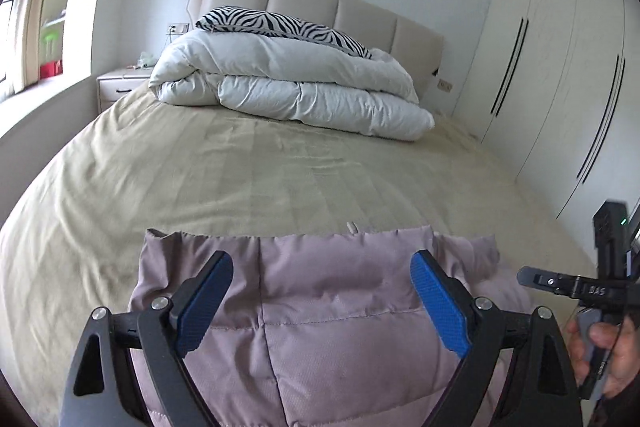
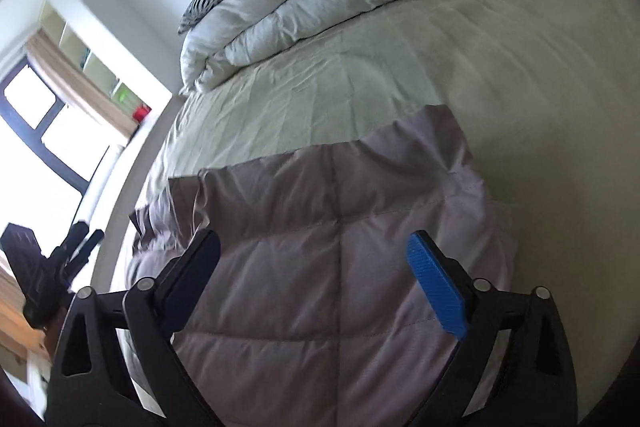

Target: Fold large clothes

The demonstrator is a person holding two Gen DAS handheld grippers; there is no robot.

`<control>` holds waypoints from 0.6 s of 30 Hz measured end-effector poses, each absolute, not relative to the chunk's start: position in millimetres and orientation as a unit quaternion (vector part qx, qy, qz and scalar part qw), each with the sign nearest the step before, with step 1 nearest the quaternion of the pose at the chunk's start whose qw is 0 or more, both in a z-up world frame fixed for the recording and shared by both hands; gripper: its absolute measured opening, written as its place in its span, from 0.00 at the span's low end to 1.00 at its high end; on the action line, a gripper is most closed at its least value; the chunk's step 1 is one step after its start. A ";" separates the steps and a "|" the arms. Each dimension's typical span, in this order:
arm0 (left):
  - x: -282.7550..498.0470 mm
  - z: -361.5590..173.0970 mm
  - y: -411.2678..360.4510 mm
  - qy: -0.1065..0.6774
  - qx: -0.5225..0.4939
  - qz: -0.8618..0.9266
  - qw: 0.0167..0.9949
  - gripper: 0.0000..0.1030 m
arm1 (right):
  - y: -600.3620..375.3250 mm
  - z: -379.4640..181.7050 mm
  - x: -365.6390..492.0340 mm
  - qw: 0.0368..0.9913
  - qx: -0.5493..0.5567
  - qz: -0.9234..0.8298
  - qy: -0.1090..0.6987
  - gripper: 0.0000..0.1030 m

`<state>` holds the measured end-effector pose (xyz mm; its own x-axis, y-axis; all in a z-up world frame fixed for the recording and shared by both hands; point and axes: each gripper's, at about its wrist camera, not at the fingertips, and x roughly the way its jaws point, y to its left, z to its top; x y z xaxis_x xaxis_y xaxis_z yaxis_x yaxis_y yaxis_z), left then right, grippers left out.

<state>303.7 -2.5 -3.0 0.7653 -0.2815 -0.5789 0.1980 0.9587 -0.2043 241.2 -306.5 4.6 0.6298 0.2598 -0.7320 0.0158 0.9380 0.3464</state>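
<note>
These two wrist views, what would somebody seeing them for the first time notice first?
Probably the mauve quilted jacket, spread on the near end of the beige bed, with the open left gripper and open right gripper above it. Next, the folded white duvet by the headboard, topped by a zebra-print pillow.

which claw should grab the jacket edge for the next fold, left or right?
Left, probably. The left claw is open and squarely over the far hem of the pink quilted jacket. The right claw, also open, is tilted over the middle panels, further from an edge.
</note>
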 end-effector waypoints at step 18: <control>382.3 -106.4 -21.1 0.434 -0.011 -0.093 0.896 0.96 | -237.0 -78.7 318.2 0.858 0.018 0.011 0.513 0.86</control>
